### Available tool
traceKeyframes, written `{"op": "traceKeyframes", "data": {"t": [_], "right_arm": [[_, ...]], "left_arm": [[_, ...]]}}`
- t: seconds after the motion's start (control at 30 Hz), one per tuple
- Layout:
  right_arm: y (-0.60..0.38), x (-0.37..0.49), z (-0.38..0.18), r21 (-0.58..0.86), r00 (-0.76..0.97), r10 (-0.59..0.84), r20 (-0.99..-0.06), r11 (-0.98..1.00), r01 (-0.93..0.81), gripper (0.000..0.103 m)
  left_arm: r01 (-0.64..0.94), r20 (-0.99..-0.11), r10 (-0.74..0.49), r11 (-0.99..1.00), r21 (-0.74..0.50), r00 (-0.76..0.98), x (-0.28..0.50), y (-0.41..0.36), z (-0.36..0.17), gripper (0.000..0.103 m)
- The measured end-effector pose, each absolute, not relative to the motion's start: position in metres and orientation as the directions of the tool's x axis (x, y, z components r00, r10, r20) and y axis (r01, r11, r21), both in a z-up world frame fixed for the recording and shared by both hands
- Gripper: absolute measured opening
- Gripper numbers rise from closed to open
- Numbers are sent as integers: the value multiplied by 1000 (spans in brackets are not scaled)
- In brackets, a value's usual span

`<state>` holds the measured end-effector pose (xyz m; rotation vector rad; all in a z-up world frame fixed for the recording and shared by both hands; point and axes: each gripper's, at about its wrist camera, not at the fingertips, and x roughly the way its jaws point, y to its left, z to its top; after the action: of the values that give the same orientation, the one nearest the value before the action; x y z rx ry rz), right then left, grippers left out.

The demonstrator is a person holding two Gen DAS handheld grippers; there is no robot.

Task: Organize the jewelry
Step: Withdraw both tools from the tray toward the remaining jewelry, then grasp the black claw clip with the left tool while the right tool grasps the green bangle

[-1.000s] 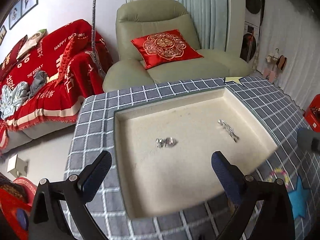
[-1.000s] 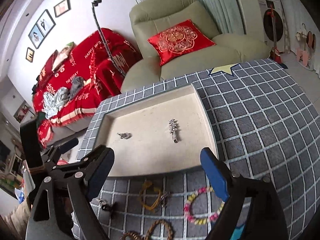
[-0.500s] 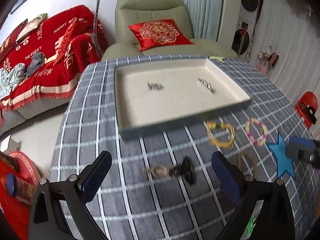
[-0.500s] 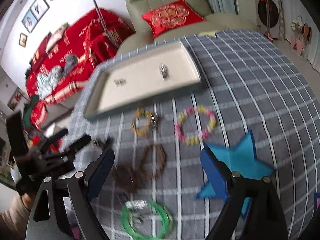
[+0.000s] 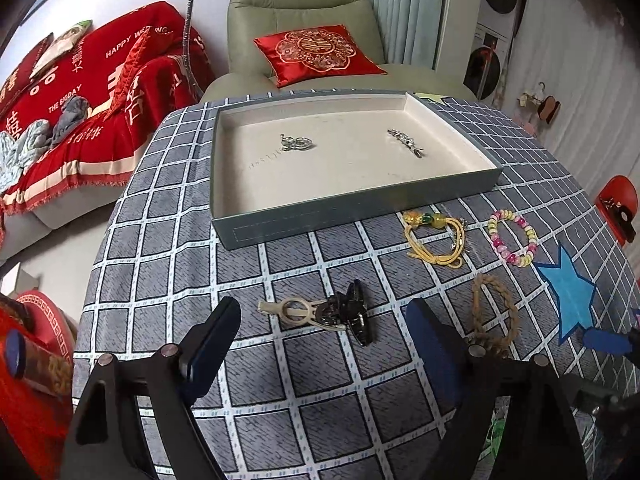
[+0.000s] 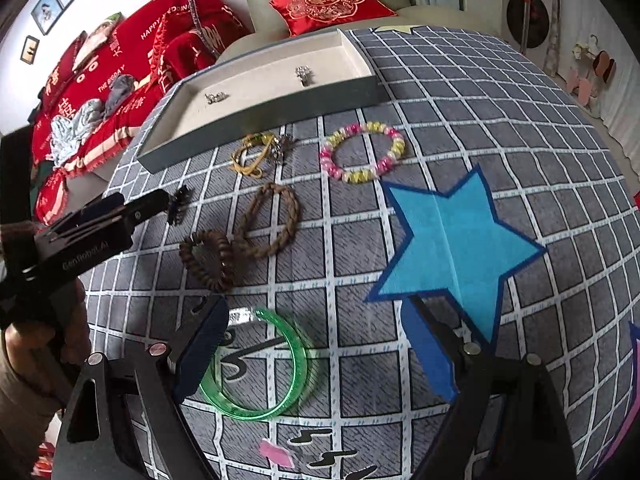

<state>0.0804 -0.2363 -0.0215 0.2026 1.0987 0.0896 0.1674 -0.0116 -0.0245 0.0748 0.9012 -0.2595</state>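
Observation:
A grey-green tray [image 5: 304, 222] with a cream lining holds a silver ring piece [image 5: 297, 143] and a silver hair clip [image 5: 405, 142]. On the checked cloth in front lie a black-and-beige hair clip [image 5: 328, 312], a yellow cord bracelet [image 5: 434, 236], a pink-yellow bead bracelet [image 5: 512, 238] and a brown braided bracelet [image 5: 490, 318]. My left gripper [image 5: 320, 344] is open just short of the black clip. My right gripper [image 6: 316, 344] is open over a green bangle [image 6: 260, 364]. A brown bead bracelet [image 6: 208, 258] lies beyond it.
A blue paper star [image 6: 452, 236] is stuck on the cloth right of the right gripper. The left gripper [image 6: 92, 224] shows at the left of the right wrist view. A green armchair [image 5: 304, 20] and a red-covered sofa [image 5: 80, 92] stand behind the table.
Both grippers have pulled back from over the tray toward the near side of the table and lowered. The loose bracelets and clips have come into view. Both stay open.

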Motion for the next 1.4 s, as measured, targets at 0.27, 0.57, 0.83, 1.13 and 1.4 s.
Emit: {"op": "traceKeyframes", "data": {"t": [0.27,0.57,0.83,1.13,1.4], "right_arm": [[-223,73,-31,134,430,122,-895,991,-3,90],[-199,64,-32,18,444,46,-895,998,-67,69],[-189,61,-29,-8,464,37,-885,995,-96,29],[-205,57,-26,100,468,115,-876,993,-56,10],[-223,58,-13,162,492,152,-857,987,-23,10]], "left_arm": [[276,-798,-196,960,-39,570,170,-21,-32,85],[270,-806,-188,962,-36,562,172,-22,-38,69],[286,-796,-195,958,-29,573,171,-22,-40,43],[304,-768,-272,947,-106,580,166,-13,-23,39],[293,-746,-320,940,-174,584,161,3,-4,39]]}}
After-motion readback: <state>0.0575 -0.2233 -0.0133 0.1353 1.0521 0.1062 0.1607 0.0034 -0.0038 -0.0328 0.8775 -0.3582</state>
